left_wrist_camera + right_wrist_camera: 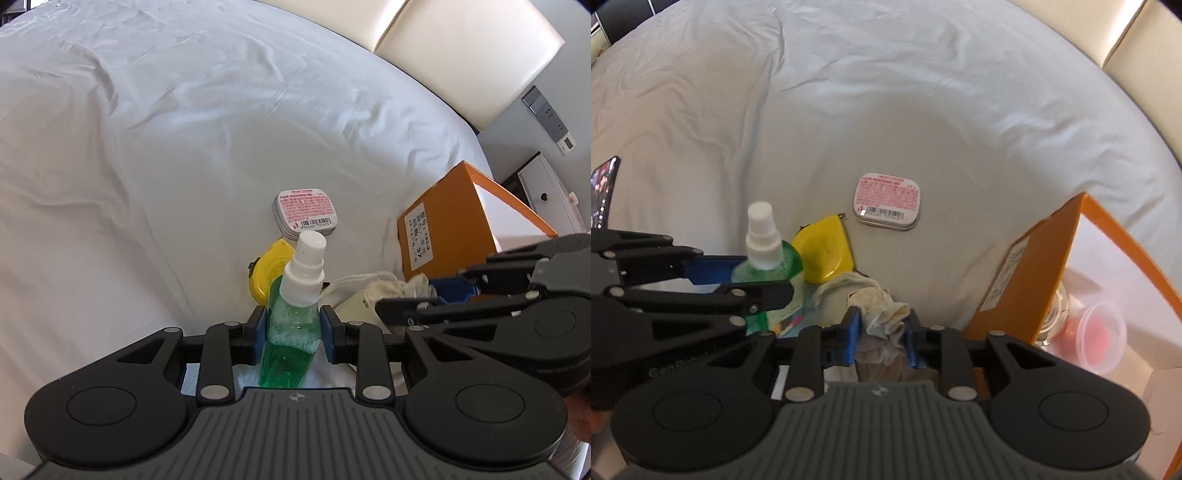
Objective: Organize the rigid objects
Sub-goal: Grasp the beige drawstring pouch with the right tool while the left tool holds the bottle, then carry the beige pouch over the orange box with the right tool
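Green spray bottle (291,332) sits clamped between the left gripper (293,330) pads, lifted over the white bedsheet (147,147). Right gripper (882,328) pinches what looks like a cream cloth pouch (882,306). Yellow tape measure (823,254) and pink-labelled tin (886,201) lie just beyond, orange box (1027,273) standing open to the right
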The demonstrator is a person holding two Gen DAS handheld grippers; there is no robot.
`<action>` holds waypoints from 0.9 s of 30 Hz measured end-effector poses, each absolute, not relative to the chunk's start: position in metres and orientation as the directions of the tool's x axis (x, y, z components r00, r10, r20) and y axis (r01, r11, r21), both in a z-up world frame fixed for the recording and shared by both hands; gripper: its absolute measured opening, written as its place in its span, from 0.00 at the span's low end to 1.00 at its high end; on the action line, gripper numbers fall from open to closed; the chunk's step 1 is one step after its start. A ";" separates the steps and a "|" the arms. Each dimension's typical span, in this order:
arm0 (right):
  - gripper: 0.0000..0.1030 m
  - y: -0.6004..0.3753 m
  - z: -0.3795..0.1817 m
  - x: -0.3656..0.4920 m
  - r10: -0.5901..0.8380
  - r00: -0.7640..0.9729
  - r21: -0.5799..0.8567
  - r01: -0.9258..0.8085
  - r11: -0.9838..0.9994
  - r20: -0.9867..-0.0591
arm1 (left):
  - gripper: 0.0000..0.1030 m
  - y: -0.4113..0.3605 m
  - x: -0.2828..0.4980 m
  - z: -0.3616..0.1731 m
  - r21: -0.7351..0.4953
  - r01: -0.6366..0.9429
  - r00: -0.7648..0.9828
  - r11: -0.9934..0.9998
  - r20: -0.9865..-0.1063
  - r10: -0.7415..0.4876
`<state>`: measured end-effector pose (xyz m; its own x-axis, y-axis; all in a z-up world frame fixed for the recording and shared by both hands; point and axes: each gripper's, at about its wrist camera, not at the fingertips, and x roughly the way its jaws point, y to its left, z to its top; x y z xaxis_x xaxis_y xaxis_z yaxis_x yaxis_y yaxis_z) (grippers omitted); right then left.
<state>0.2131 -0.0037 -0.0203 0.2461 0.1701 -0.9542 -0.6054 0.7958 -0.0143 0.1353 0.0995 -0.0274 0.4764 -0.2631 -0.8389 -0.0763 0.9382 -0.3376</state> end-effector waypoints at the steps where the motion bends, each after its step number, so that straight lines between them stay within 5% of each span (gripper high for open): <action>1: 0.26 -0.003 -0.022 0.212 0.168 0.238 -0.012 -0.609 0.793 -0.957 | 0.33 0.100 0.136 -0.027 -0.341 -0.080 0.477 0.937 -0.839 -0.264; 10: 0.41 -0.009 -0.027 0.202 0.216 0.208 0.037 -0.632 0.774 -0.954 | 0.33 0.100 0.136 -0.027 -0.345 -0.082 0.477 0.935 -0.837 -0.267; 12: 0.21 -0.008 -0.028 0.198 0.233 0.219 0.043 -0.635 0.771 -0.948 | 0.33 0.100 0.136 -0.027 -0.342 -0.080 0.477 0.936 -0.838 -0.265; 27: 0.19 -0.057 0.032 0.151 0.395 0.373 0.152 -0.538 0.829 -0.839 | 0.33 0.098 0.109 0.005 -0.359 -0.017 0.606 0.933 -0.746 -0.276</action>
